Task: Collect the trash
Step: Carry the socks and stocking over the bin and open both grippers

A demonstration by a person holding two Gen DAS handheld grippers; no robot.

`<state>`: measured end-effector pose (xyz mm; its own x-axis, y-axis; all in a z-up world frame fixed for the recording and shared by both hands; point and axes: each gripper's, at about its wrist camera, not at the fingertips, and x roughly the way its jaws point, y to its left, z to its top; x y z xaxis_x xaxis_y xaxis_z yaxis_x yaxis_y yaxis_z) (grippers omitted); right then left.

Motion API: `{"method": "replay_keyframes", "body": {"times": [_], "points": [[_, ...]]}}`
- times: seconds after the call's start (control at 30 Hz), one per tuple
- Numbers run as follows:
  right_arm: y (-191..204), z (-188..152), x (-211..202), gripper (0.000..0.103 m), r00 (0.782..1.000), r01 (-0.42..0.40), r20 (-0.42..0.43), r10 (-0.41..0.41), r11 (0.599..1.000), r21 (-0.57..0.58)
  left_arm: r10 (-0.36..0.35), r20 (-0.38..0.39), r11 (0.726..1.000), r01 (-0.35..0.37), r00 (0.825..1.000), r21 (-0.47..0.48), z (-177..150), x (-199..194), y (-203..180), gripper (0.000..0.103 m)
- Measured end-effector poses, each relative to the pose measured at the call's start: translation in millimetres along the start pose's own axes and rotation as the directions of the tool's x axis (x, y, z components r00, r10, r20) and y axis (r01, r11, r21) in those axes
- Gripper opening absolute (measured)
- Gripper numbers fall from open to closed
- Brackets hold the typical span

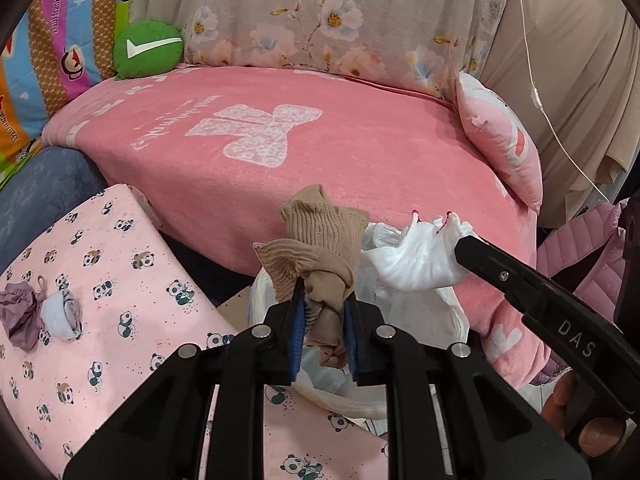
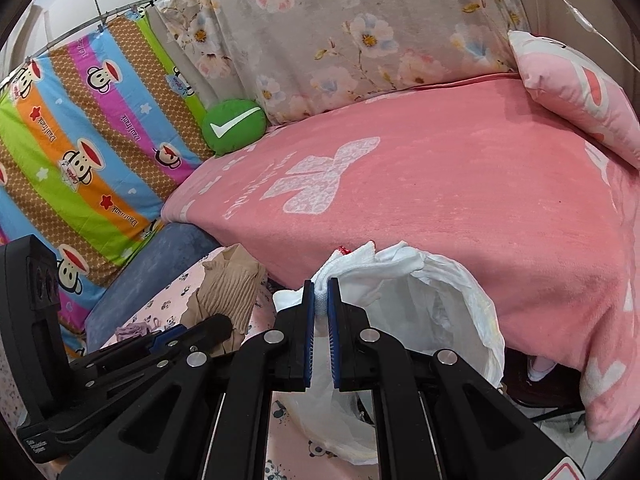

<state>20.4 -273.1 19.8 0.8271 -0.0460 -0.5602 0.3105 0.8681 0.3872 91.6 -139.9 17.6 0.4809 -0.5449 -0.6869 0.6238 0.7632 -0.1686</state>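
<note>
Our left gripper (image 1: 322, 304) pinches a beige sock (image 1: 320, 236) above the white bag (image 2: 452, 304); our right gripper (image 2: 319, 300) clamps its rim. The bag's inside stays hard to make out.

beige sock (image 1: 320, 240), white bag (image 2: 440, 312), pink blanket (image 1: 360, 140)

Both grippers are black with silver rivets and blue ribbed fingers (image 1: 297, 320); one arm reads "DAS".

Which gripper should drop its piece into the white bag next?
Left, probably. The left gripper holds the beige sock right over the white bag's mouth, while the right gripper pinches the bag's rim open.
</note>
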Motion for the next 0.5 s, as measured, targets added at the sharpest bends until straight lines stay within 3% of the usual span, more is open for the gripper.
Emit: {"method": "replay_keyframes", "body": {"times": [0.2,0.4,0.5], "points": [[-10,0,-4,0.011,1.0,0.017,0.012,-0.017,1.0,0.018,-0.006,-0.014,1.0,0.006,1.0,0.02,-1,6,-12,0.021],[-19,0,-9,0.024,0.999,0.019,0.039,-0.022,0.997,0.07,0.03,0.001,0.999,-0.03,1.0,0.038,0,4,-17,0.054],[-19,3,-10,0.024,0.999,0.019,0.043,-0.022,0.997,0.072,0.039,0.011,0.999,-0.039,0.999,0.036,1,1,-15,0.058]]}}
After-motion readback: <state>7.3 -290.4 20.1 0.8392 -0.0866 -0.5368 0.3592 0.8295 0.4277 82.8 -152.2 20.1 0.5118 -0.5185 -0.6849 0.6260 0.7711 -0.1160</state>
